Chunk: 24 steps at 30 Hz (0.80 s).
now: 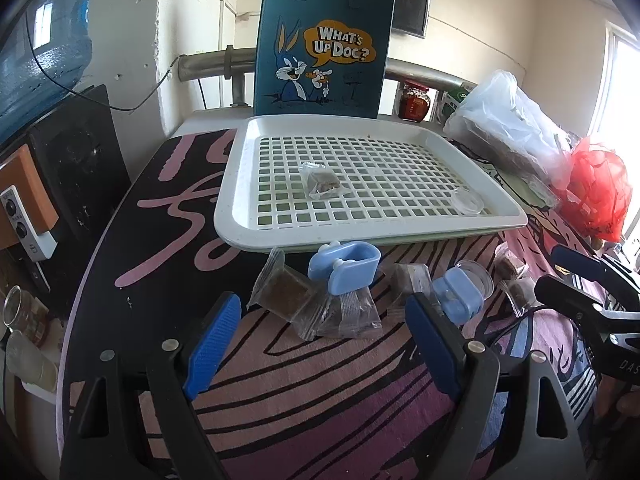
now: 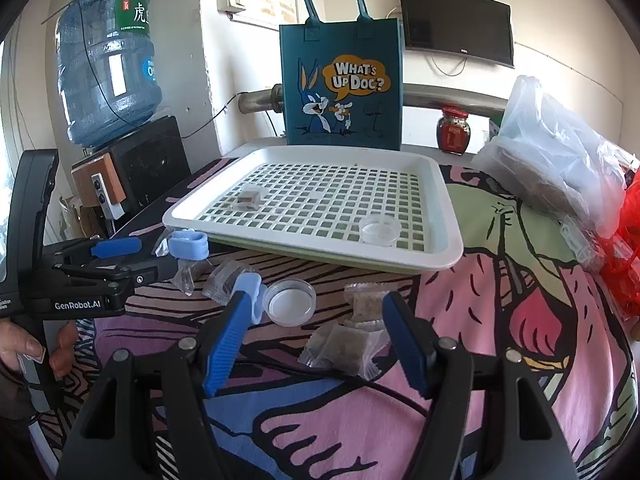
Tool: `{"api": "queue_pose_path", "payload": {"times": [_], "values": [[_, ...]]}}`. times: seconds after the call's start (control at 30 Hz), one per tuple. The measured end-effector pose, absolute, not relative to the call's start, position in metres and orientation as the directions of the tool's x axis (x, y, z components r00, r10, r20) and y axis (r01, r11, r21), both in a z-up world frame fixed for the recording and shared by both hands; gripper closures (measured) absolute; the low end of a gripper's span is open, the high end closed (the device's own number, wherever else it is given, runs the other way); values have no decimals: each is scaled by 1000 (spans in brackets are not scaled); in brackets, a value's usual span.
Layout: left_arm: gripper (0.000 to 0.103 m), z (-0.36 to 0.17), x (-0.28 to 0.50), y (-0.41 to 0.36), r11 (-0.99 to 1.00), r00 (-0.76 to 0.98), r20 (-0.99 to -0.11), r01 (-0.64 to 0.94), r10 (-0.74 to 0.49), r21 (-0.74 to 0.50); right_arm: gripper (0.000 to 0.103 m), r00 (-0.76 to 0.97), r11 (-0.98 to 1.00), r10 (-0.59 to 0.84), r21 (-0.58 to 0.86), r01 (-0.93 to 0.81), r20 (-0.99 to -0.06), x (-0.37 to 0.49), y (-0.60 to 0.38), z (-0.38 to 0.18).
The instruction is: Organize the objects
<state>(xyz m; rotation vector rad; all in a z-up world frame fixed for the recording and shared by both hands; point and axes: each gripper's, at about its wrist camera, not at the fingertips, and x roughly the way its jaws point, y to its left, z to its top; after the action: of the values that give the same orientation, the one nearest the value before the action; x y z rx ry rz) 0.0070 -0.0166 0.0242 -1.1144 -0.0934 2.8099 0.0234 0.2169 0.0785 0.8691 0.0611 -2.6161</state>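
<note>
On the patterned tabletop (image 1: 320, 408), a white slotted tray (image 1: 360, 224) lay in front of an upright blue tote bag (image 1: 324, 48). Inside the tray rested one wrapped brown packet (image 1: 322, 184) near its middle and a clear round lid (image 1: 467, 201) at its near right corner. Before the tray's near edge, loose items sat on the cloth: several clear-wrapped packets (image 1: 286, 292), a pale blue clip (image 1: 346, 266), a second blue clip (image 1: 456, 296) and a clear round cup (image 2: 290, 302). Left tongs (image 1: 320, 340) stood wide open above the packets, gripping nothing. Right tongs (image 2: 314, 340) stood partly open, empty, with the cup and two packets (image 2: 344, 346) lying between and beyond the fingers. A hand (image 2: 36, 354) gripped the left tool's handle.
</note>
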Motion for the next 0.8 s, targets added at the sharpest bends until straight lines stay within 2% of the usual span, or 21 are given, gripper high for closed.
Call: {"api": "queue_pose_path", "payload": {"times": [0.27, 0.57, 0.8], "values": [[19, 20, 3, -24, -988, -704, -694, -74, 148, -135, 35, -713, -921, -355, 95, 378, -605, 23, 217, 76], [19, 26, 6, -23, -984, -729, -663, -97, 172, -149, 35, -682, -930, -343, 134, 341, -646, 20, 224, 69], [19, 22, -4, -45, -985, -720, -684, 6, 117, -175, 35, -667, -938, -326, 139, 318, -670, 19, 228, 65]]}}
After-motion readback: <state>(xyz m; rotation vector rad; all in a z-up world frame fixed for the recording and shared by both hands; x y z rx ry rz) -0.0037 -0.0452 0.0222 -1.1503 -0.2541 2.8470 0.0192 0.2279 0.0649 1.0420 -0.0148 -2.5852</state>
